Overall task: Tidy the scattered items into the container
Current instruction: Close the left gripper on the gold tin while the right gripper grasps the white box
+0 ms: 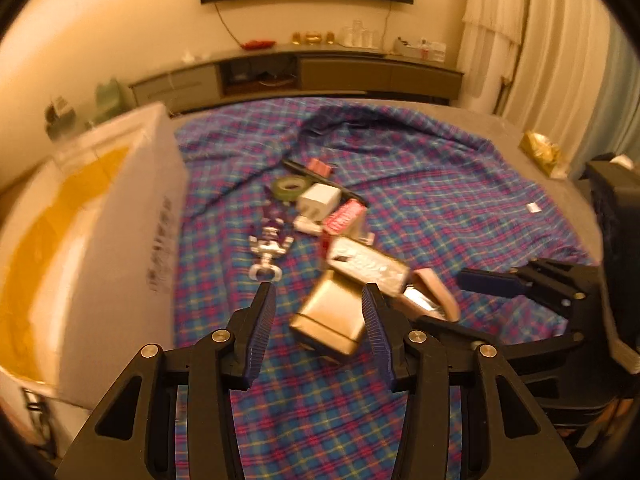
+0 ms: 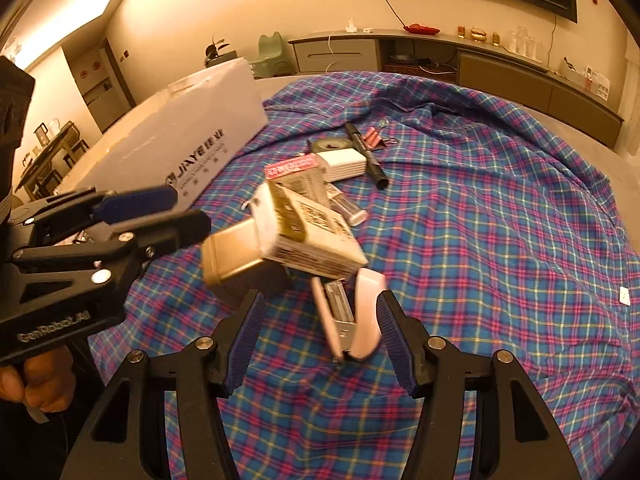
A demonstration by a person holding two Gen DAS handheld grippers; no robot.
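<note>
Two grippers are being held over a checked cloth [image 1: 460, 208] with small things lying on it. At the far left, a big white box [image 1: 120, 216] is being kept open beside the cloth. Next, the left gripper [image 1: 318, 300] is being held partly open, its jaws apart and pressing on nothing, with a gold tin [image 1: 328, 320] lying between them. A white carton [image 2: 308, 232] is resting on that tin. Further right, the right gripper [image 2: 320, 312] is being held wide open around a pink stapler [image 2: 352, 320], with no pad seen touching it.
</note>
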